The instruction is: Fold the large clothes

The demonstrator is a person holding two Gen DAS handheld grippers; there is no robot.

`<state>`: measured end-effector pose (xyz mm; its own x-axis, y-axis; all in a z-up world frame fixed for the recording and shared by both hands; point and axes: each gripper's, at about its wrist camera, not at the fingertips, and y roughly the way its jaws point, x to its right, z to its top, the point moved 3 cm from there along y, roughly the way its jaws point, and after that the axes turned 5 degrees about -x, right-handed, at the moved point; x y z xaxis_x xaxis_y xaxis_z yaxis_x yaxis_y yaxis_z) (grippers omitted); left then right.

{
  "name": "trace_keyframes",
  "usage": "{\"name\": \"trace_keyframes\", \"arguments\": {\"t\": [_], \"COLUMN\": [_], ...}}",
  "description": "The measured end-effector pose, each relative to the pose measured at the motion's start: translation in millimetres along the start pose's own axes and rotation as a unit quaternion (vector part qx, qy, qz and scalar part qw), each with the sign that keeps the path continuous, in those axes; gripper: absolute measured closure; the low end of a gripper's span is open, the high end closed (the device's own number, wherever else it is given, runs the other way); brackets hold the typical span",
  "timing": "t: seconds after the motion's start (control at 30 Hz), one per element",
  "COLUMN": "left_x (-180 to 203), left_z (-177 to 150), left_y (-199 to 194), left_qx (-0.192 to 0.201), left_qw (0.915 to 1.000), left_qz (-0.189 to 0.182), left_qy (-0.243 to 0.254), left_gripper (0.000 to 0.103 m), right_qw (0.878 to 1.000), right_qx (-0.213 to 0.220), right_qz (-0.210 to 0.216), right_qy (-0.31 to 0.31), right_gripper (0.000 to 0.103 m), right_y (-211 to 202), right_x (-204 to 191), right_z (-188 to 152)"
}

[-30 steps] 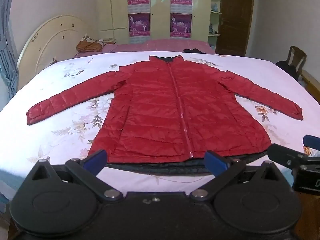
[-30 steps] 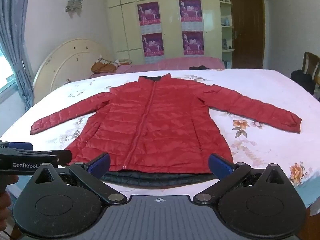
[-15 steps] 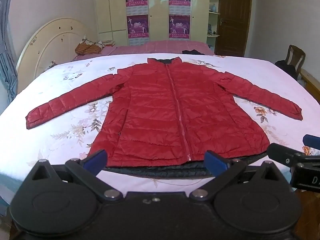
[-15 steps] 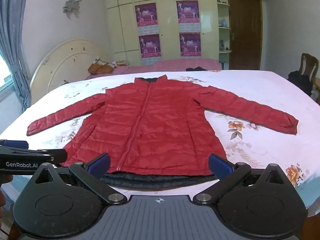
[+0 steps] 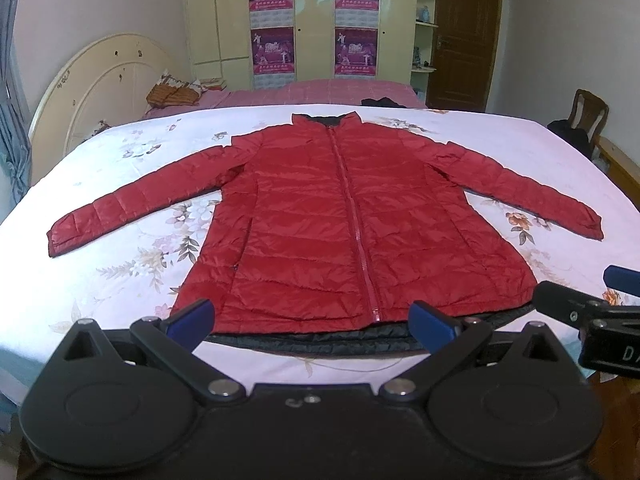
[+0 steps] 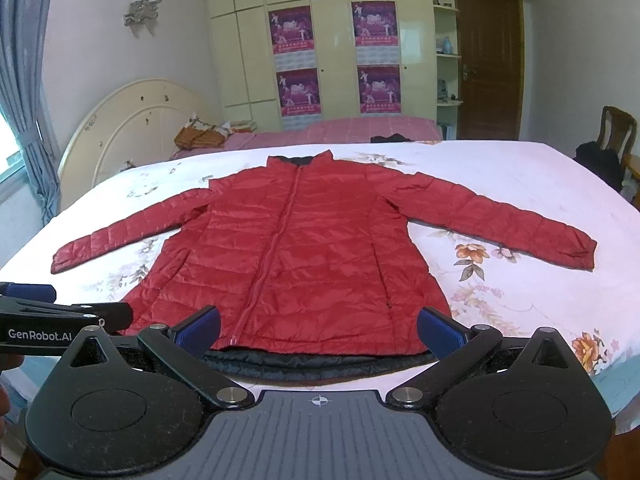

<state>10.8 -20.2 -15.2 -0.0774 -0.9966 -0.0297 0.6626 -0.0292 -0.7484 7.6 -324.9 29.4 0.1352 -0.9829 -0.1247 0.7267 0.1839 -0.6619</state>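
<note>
A red quilted jacket lies flat and zipped on the bed, collar far, both sleeves spread out to the sides. A black lining strip shows under its near hem. My left gripper hovers open just short of the hem, near the zip's lower end, holding nothing. My right gripper is open too, over the hem's middle, empty. In the left wrist view the right gripper shows at the right edge; in the right wrist view the left gripper juts in from the left edge.
The bed has a floral white sheet and a round cream headboard on the left. A pink bed with a brown bag stands behind. A wooden chair with dark cloth and a brown door are on the right.
Both views have shifted slightly: the jacket sits a little lower and farther in frame, as both grippers rose or drew back a bit. Both grippers stay open.
</note>
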Motion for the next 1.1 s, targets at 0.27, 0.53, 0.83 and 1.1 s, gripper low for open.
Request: {"name": "trace_keyframes", "arguments": {"t": [0.27,0.53,0.83,1.1], "left_x": [-0.4,-0.2,1.6,-0.4], "left_z": [0.5,0.9,2.5,3.5], "left_y": [1.0,1.1,3.4,6.8], "left_qx": [-0.002,-0.003,-0.003,-0.006], "left_qw": [1.0,1.0,1.0,1.0], "left_qz": [-0.001,-0.001,0.001,0.0], "left_qy": [-0.003,-0.003,-0.003,-0.005], "left_gripper": [0.0,0.0,0.0,0.0], "right_qw": [1.0,1.0,1.0,1.0], "right_qx": [-0.002,-0.002,-0.002,-0.003], "right_qz": [0.0,-0.001,-0.001,-0.002], "right_qy": [0.001,0.001,0.001,0.002], "right_gripper": [0.0,0.0,0.0,0.0], "right_y": [3.1,3.4,4.9,5.9], "right_x": [1.5,2.1,4.0,4.3], "right_z": [0.1,0.8,2.6,2.9]}}
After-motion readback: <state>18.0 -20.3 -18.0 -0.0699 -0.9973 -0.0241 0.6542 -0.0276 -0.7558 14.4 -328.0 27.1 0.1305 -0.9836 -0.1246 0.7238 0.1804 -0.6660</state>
